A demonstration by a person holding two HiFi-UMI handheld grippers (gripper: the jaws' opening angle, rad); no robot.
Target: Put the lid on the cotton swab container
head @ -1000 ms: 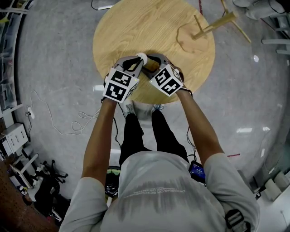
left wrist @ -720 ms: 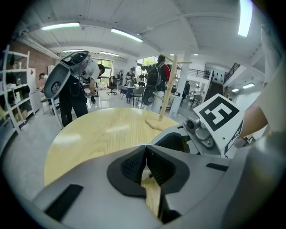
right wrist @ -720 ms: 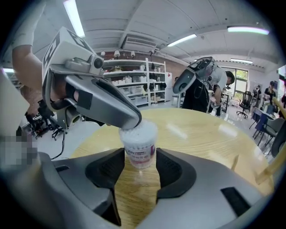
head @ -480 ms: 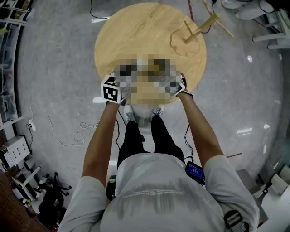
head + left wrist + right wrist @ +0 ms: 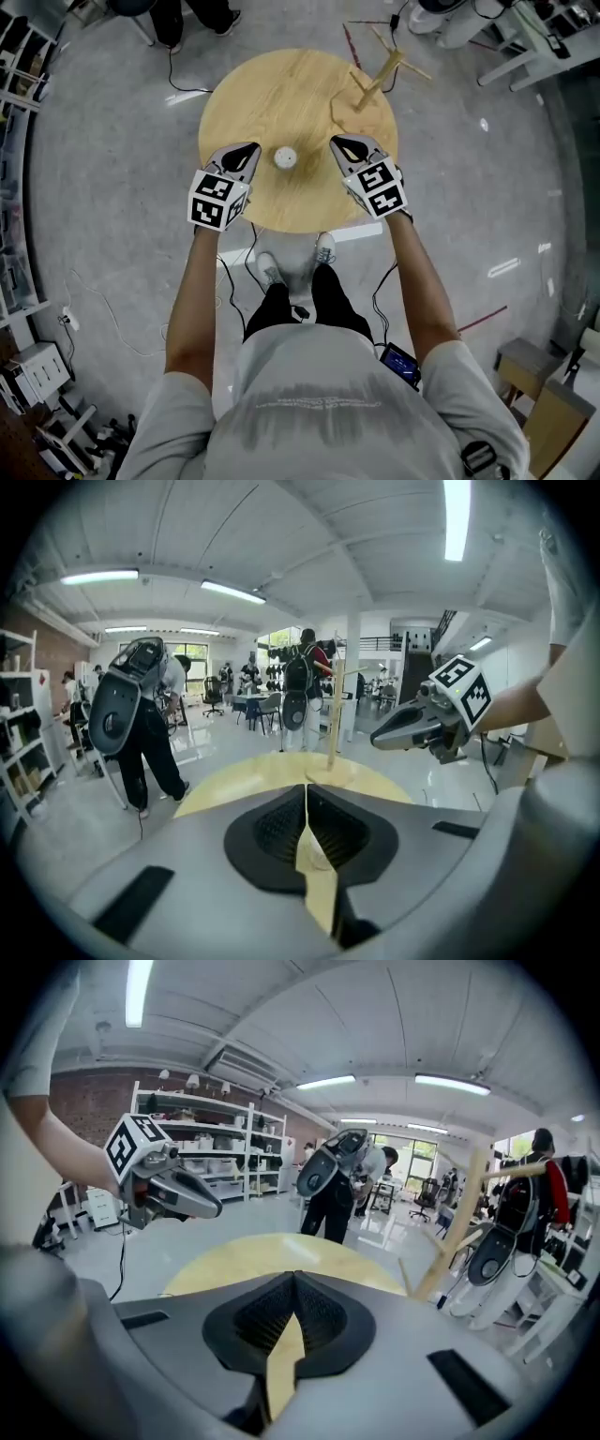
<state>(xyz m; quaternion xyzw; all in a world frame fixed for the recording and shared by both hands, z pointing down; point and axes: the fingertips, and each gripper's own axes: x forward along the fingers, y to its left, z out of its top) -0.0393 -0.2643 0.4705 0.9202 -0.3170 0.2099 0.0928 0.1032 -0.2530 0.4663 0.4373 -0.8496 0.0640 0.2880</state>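
Note:
A small round white cotton swab container point(image 5: 285, 157) stands alone on the round wooden table point(image 5: 281, 94), and only its white top shows from above. My left gripper point(image 5: 250, 149) hovers just left of it, shut and empty. To the container's right my right gripper point(image 5: 337, 143) is likewise shut with nothing in it. The left gripper view shows the closed jaws of the left gripper point(image 5: 307, 794) over the tabletop and the right gripper point(image 5: 412, 728) across from it. In the right gripper view the right gripper point(image 5: 293, 1283) has its jaws together, with the left gripper point(image 5: 178, 1196) opposite. Neither gripper view shows the container.
A wooden stand point(image 5: 375, 80) with slanted pegs rises at the table's far right. The near table edge point(image 5: 291, 228) lies just under my wrists. People with backpacks point(image 5: 141, 714) stand on the shiny floor beyond, and cables point(image 5: 103, 319) trail on the floor at left.
The two grippers, earlier pressed together around the container at the near edge, have drawn apart to either side. The container now stands free between them.

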